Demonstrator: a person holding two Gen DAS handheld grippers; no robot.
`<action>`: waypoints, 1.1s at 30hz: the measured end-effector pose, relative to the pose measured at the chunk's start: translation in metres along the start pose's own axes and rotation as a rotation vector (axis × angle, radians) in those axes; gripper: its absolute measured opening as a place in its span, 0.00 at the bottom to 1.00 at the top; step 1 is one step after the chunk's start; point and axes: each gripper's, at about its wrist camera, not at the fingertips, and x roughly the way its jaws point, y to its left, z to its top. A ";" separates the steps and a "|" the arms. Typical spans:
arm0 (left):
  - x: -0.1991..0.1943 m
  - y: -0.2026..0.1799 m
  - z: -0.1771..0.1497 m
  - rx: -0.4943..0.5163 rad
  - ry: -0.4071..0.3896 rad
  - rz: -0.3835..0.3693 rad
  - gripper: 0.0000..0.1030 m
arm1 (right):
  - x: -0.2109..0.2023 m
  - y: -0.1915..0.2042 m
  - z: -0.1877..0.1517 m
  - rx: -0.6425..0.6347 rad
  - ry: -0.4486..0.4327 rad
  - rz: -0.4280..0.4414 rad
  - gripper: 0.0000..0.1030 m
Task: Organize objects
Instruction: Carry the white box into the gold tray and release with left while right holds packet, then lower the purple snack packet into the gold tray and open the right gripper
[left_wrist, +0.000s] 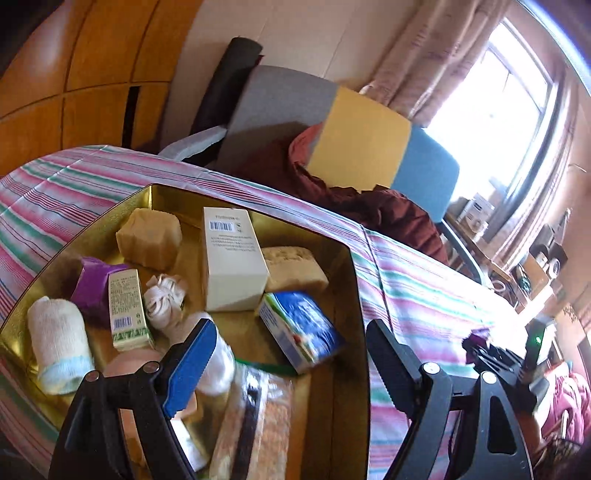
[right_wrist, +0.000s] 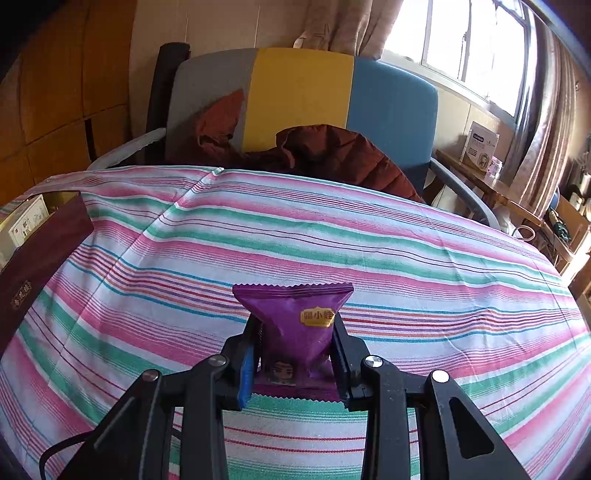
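Striped tablecloth (right_wrist: 332, 236) beside gold tin (left_wrist: 354, 280): right gripper (right_wrist: 295, 354) clamps purple snack packet (right_wrist: 295, 321) for sorting; left gripper (left_wrist: 288, 354) gapes empty above the tin

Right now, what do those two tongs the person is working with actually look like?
Both are black plastic. The left tongs have long angular fingers with silver round pivot screws, saw-toothed inner edges and a bright blue pad on one finger. The right tongs are built the same, again with one blue pad; a thin black cable trails beside them.
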 end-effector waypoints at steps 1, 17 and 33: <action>-0.004 0.000 -0.002 0.010 -0.001 -0.003 0.82 | -0.001 0.004 0.000 -0.008 0.008 -0.001 0.34; -0.043 -0.004 -0.012 0.077 -0.071 0.084 0.82 | -0.052 0.104 0.021 -0.088 0.002 0.226 0.34; -0.072 0.015 -0.018 0.059 -0.065 0.208 0.82 | -0.093 0.186 0.034 -0.152 -0.015 0.409 0.34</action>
